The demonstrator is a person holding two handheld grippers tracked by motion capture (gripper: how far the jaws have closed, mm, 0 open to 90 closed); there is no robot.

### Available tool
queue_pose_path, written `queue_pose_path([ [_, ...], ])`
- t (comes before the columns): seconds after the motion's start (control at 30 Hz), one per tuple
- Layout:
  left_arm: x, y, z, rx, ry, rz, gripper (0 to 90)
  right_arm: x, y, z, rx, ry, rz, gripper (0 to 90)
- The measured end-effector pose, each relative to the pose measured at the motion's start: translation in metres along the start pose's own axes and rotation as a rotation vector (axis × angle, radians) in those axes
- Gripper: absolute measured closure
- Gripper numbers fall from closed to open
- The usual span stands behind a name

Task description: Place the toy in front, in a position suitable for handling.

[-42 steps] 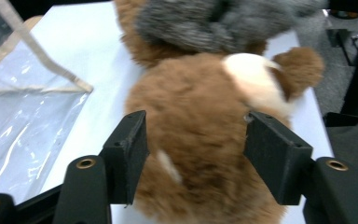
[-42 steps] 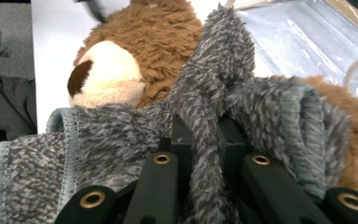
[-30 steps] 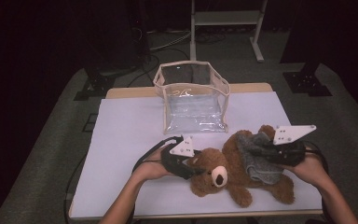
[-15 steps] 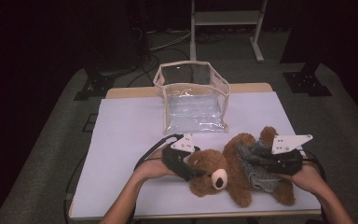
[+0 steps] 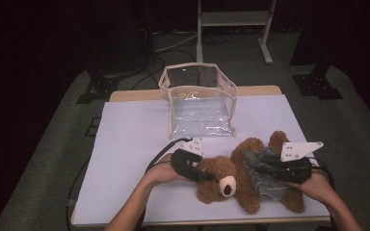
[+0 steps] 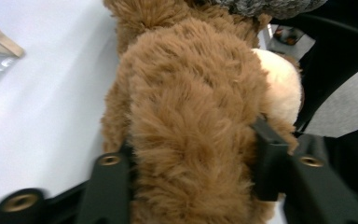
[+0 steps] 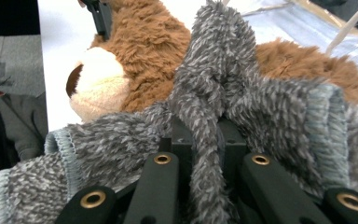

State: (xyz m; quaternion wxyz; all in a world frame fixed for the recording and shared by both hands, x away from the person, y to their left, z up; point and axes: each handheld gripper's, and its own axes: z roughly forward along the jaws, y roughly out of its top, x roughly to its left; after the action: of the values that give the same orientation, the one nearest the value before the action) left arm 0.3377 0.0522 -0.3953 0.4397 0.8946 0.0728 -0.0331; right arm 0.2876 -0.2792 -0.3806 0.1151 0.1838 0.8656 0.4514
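Low in the frame on the white tabletop (image 5: 135, 144) lies the teddy bear (image 5: 231, 175); the left gripper (image 5: 207, 177), just closing, clamps its head, the right gripper (image 5: 255, 166) pinches its grey sweater (image 5: 265, 178). Dark room behind.

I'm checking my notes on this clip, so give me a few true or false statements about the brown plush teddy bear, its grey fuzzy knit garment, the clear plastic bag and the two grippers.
1. The brown plush teddy bear lies on the white table. True.
2. The left gripper is closed on the bear's head. True; its jaws have just been closing, with the head between them.
3. The right gripper holds nothing. False; it pinches the grey fuzzy knit garment on the bear.
4. The bear sits inside the clear plastic bag. False; the bag stands apart, behind the bear.
5. The bag lies flat. False; it stands upright, open on top.
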Motion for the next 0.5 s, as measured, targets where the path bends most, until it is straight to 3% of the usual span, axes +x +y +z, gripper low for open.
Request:
queue_pose_path([
  [0.17, 0.002, 0.007, -0.015, 0.009, 0.060, 0.048, 59.0, 0.001, 0.007, 0.004, -0.020, -0.002, -0.001, 80.5],
  [0.33, 0.006, 0.012, -0.041, 0.040, 0.130, 0.071, 59.8, 0.007, 0.020, 0.022, -0.044, 0.011, -0.018, 80.5],
  [0.43, 0.004, 0.003, -0.044, 0.076, 0.128, 0.067, 59.9, 0.012, 0.026, 0.036, -0.041, 0.033, -0.028, 80.5],
  [0.5, 0.001, -0.005, -0.043, 0.062, 0.125, 0.070, 59.7, 0.017, 0.028, 0.042, -0.027, 0.057, -0.042, 80.5],
])
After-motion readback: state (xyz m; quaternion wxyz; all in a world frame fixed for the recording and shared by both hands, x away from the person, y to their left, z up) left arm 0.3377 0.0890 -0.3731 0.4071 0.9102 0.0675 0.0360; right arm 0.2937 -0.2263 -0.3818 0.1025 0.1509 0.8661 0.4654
